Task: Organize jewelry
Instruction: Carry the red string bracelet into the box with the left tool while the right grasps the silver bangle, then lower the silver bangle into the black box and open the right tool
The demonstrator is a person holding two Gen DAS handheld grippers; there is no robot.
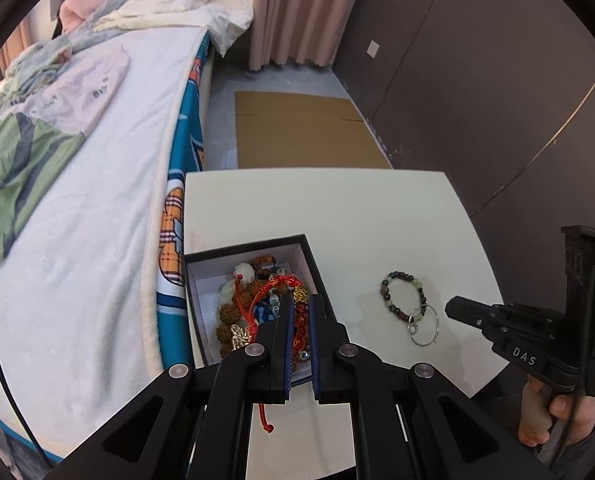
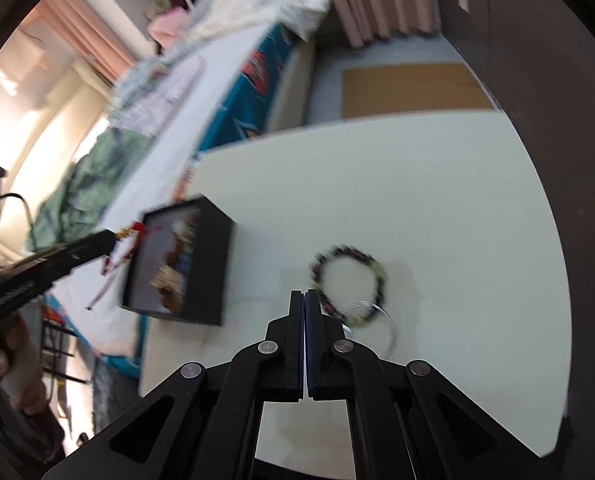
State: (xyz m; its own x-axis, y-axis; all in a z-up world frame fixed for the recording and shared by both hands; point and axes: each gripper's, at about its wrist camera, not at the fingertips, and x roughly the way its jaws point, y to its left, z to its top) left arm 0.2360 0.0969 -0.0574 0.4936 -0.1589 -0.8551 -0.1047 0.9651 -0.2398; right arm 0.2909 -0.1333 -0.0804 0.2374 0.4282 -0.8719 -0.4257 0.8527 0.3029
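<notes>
Above the black box (image 1: pixel 315 264), left gripper (image 1: pixel 300 312) fingers clamp a limp red-cord bracelet (image 1: pixel 299 330); right gripper (image 2: pixel 305 304) fingers together, empty; beaded bracelet (image 1: pixel 403 294) on bench (image 1: pixel 337 208), light, likely slippery; best pinched across its beads.

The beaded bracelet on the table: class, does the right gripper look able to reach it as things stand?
Probably yes. The beaded bracelet lies in the open on the white table, just ahead of the shut right gripper, which would need to open first.

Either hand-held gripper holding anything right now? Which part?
Left hand-held gripper pinches the red cord bracelet at its beaded section over the black box; cord end dangles below. Right hand-held gripper is shut, empty.
</notes>
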